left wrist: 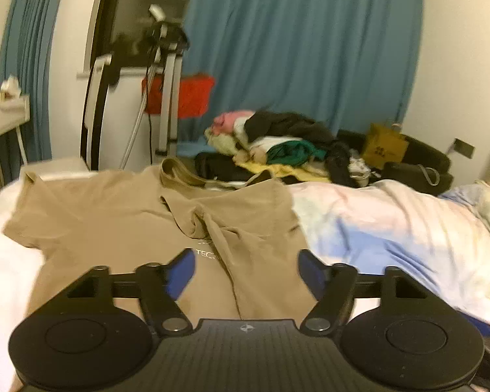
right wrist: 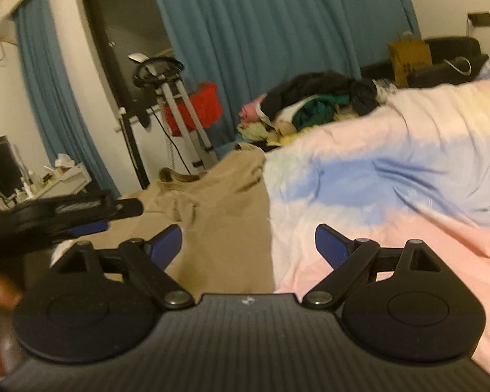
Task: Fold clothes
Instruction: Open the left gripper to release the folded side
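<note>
Item: tan shirt (left wrist: 121, 215), laid flat on bed (left wrist: 392, 228). Left tongs (left wrist: 245, 274) and right tongs (right wrist: 248, 245) released, empty (fold pending); a sleeve is to be grasped next.

curtain (left wrist: 303, 49): blue, hung in folds across the far wall
second curtain (right wrist: 45, 98): blue, hung at the left of the dark doorway
doorway (right wrist: 124, 32): dark, stood between the two curtains
metal stand (left wrist: 166, 98): grey legs, stood in front of the doorway, dark gear on its top
red cloth (left wrist: 192, 96): hung behind the stand, against the curtain
paper bag (left wrist: 383, 145): brown, with handles, stood near the right wall
duvet (right wrist: 392, 176): pink, blue and white, covered the bed
shelf (right wrist: 65, 179): white, cluttered with small items, stood at the left
wall socket (left wrist: 464, 148): dark plate on the right wall
</note>
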### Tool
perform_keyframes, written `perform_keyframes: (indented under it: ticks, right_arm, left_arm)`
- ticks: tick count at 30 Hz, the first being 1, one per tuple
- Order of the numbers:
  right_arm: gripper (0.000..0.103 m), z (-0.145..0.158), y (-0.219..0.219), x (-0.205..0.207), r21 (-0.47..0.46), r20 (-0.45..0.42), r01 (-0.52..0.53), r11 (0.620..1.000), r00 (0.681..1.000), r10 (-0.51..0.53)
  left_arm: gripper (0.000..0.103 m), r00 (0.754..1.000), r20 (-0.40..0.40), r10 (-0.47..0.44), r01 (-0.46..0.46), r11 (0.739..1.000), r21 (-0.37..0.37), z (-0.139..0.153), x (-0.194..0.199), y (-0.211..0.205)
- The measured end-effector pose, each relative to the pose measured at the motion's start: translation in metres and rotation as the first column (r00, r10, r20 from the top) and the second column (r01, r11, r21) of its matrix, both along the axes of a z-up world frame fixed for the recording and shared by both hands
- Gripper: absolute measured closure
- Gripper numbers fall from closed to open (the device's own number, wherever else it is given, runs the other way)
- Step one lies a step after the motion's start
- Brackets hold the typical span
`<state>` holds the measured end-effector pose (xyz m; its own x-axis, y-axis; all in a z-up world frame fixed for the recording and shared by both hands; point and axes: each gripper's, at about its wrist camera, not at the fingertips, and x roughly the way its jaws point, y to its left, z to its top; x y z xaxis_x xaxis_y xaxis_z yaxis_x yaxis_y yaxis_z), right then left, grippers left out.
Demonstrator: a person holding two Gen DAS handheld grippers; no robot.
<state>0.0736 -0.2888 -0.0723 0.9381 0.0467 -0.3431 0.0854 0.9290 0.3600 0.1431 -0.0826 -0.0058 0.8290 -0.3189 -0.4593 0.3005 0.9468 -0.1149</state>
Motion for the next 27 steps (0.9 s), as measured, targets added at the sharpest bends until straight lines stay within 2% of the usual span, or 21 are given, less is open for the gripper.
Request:
perform_keyframes:
  ticks: [5,9,13,18,22,27]
  right_arm:
    - [0.013,0.016,0.008,-0.018,-0.056,0.055,0.013,0.998,0.998,-0.010]
    - [0.013,0.025,0.017,-0.031,-0.090,0.071,0.011,0.996,0.997,-0.004]
    - [0.013,0.030,0.031,-0.045,-0.121,0.073,-0.011,0.993,0.997,0.020]
    - [0.013,0.029,0.047,-0.052,-0.145,0.071,-0.043,0.989,0.996,0.054]
    - [0.013,0.026,0.056,-0.049,-0.166,0.062,-0.070,0.984,0.995,0.081]
    - [0.013,0.021,0.063,-0.045,-0.186,0.043,-0.076,0.980,0.995,0.085]
  left_arm:
    - [0.029,0.998,0.053,-0.043,0.041,0.998,0.053,0.018,-0.064,0.008]
    - [0.024,0.999,0.054,-0.008,0.005,0.999,0.049,0.018,-0.096,0.021]
    - [0.020,0.999,0.026,0.030,-0.031,0.998,0.048,0.005,-0.121,0.034]
    - [0.017,0.998,-0.007,0.057,-0.057,0.998,0.033,-0.007,-0.125,0.052]
    - [0.002,0.998,0.018,0.056,-0.057,0.997,0.045,-0.008,-0.117,0.059]
    - [0.002,0.997,0.006,0.075,-0.075,0.997,0.035,-0.011,-0.108,0.067]
